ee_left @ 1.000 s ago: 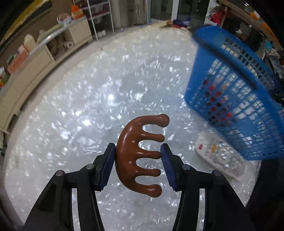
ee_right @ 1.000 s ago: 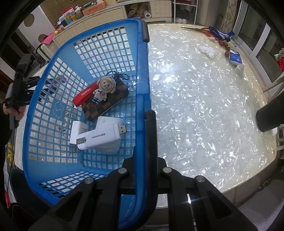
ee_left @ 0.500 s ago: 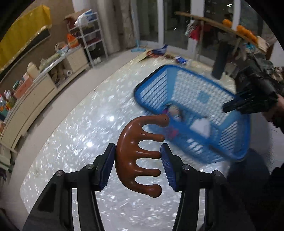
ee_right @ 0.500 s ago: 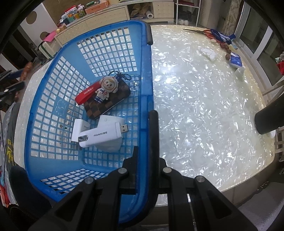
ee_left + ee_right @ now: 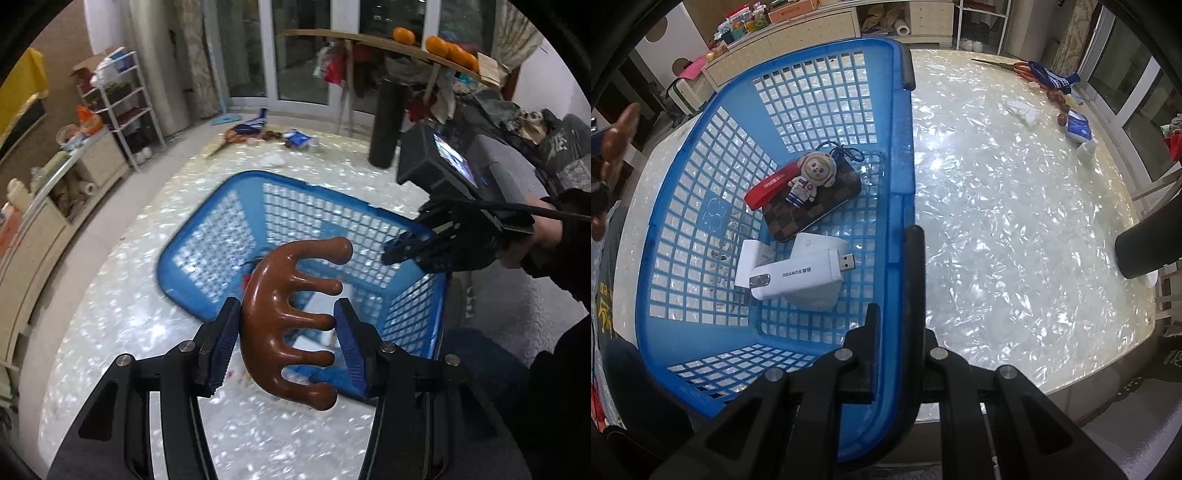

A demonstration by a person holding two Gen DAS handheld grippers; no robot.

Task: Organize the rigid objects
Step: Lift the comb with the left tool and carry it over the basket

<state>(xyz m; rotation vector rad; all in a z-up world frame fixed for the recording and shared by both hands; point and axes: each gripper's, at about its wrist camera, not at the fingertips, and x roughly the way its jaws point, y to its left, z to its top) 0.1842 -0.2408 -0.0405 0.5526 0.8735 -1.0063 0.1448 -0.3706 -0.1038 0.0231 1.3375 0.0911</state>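
- The left gripper (image 5: pixel 286 341) clamps a brown comb (image 5: pixel 284 321), prongs toward its right pad, in the air above the near corner of the blue basket (image 5: pixel 207 236).
- The right gripper (image 5: pixel 892 314) is clenched on the basket's rim, pinning it to the table (image 5: pixel 1015 221).
- Judged next: carry the comb over the bare mesh, clear of the wallet (image 5: pixel 812 206) and white dongle (image 5: pixel 798 275), lower it inside, then let go.
- Keep the rim grip firm so the basket cannot slide or tip.
- Avoid releasing high; the hard comb would probably bounce.
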